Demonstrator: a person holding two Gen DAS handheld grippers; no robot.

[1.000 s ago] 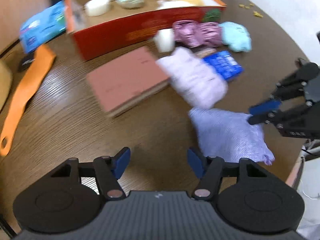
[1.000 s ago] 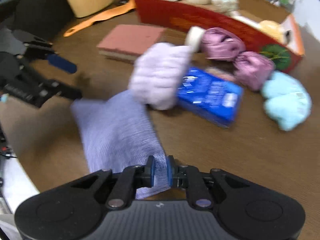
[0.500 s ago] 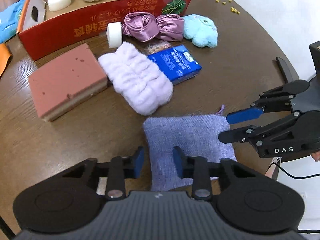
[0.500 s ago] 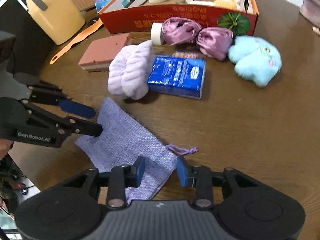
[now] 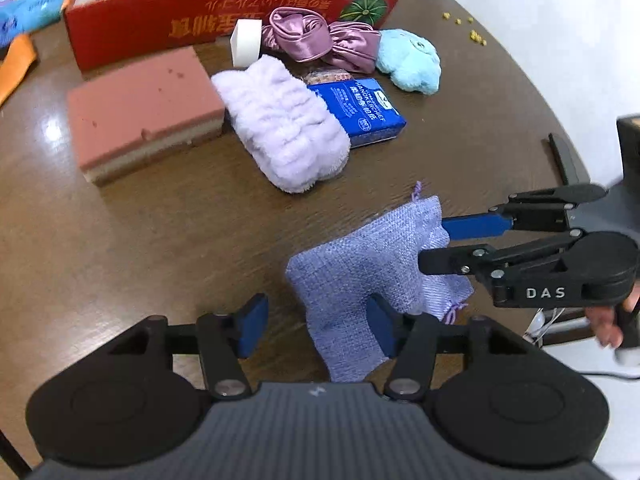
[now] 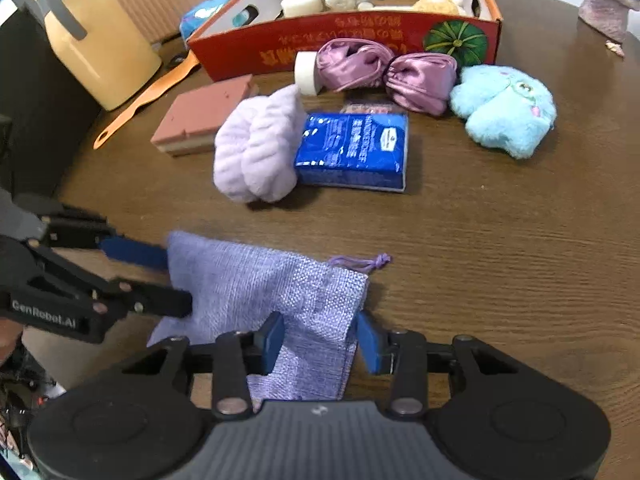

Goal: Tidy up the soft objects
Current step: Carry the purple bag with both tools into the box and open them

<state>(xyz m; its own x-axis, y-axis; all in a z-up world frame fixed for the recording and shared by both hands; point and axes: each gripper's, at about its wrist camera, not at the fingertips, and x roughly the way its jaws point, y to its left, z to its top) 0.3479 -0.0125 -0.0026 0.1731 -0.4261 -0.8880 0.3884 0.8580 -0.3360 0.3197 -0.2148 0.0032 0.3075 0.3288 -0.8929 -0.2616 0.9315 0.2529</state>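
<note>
A lavender drawstring pouch lies on the brown table near its front edge, partly lifted and rumpled. My left gripper is open, with the pouch's near corner between its jaws; it also shows in the right wrist view at the pouch's left edge. My right gripper is open around the pouch's mouth end; in the left wrist view its fingers straddle the pouch's right edge. Beyond lie a fluffy lilac headband, a pink satin scrunchie bow and a light blue plush.
A red cardboard box with soft items stands at the back. A pink sponge block, a blue tissue pack, a white tape roll, an orange shoehorn and a yellow jug are nearby.
Both grippers have opened wider. The pouch has shifted right in the left wrist view and its edge has lifted between the right gripper's fingers.
</note>
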